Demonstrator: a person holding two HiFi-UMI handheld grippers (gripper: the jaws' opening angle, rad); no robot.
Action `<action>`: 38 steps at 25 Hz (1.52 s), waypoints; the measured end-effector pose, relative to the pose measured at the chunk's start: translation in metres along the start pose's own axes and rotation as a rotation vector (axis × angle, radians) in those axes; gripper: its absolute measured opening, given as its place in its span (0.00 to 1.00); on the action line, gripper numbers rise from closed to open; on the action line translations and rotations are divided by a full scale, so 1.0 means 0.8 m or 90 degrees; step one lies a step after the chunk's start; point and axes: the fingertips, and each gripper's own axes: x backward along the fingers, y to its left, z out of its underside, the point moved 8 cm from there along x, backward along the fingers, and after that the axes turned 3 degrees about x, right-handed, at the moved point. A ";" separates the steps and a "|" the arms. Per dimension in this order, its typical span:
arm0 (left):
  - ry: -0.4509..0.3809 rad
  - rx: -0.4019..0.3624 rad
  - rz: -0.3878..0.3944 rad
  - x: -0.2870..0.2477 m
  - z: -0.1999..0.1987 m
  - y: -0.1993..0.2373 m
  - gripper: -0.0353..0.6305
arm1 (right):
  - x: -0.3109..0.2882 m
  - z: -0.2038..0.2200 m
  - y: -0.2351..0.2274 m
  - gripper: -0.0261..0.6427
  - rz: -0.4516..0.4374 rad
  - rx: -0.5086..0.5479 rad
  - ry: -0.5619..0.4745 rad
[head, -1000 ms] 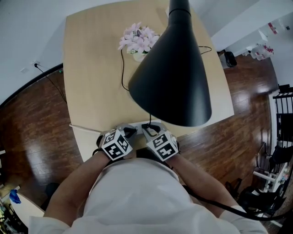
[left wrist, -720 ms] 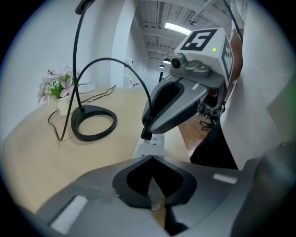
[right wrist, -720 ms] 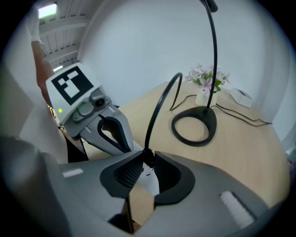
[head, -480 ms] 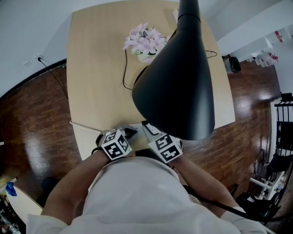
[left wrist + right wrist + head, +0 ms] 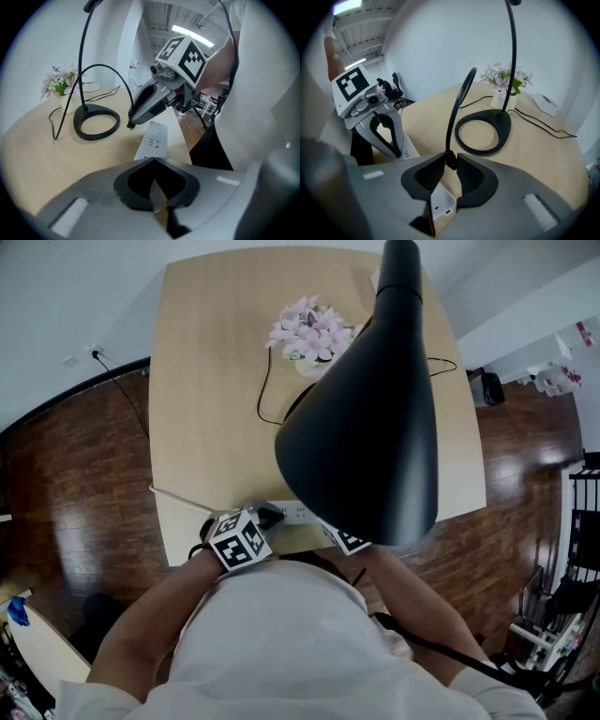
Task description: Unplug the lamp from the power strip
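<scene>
The black lamp's shade (image 5: 366,446) fills the middle of the head view; its ring base (image 5: 497,119) stands on the wooden table (image 5: 206,381). My right gripper (image 5: 450,161) is shut on the lamp's black plug (image 5: 450,158), whose cable (image 5: 457,103) arcs up from the jaws. The plug looks raised off the white power strip (image 5: 440,206), whose sockets (image 5: 155,138) show nothing in them. My left gripper (image 5: 154,190) is shut, its tips (image 5: 397,152) down on the strip near the table's front edge.
A vase of pink flowers (image 5: 309,329) stands at the back of the table, the lamp's cable looping past it. A small white box (image 5: 546,104) lies with a thin cable at the far right. The wooden floor (image 5: 75,484) surrounds the table.
The right gripper's cube has slid to the right, mostly under the lamp shade's edge. The left gripper has stayed by the strip. The head view has shifted slightly.
</scene>
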 end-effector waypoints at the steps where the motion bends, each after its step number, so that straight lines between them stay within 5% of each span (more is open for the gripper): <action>1: -0.002 0.002 0.001 0.000 0.001 0.000 0.06 | 0.000 0.003 -0.002 0.17 -0.002 0.000 0.000; 6: -0.004 -0.015 0.003 0.002 0.000 0.001 0.06 | -0.003 0.018 -0.013 0.17 -0.011 -0.002 0.000; 11: -0.060 -0.022 -0.044 0.019 -0.011 -0.001 0.06 | -0.007 0.034 -0.025 0.18 -0.021 -0.004 0.001; 25: -0.107 0.083 -0.159 0.094 -0.004 -0.030 0.06 | -0.007 0.059 -0.056 0.26 -0.038 -0.001 -0.014; 38: -0.198 0.010 -0.122 0.156 0.006 -0.077 0.06 | 0.072 0.044 0.026 0.27 0.076 -0.015 -0.046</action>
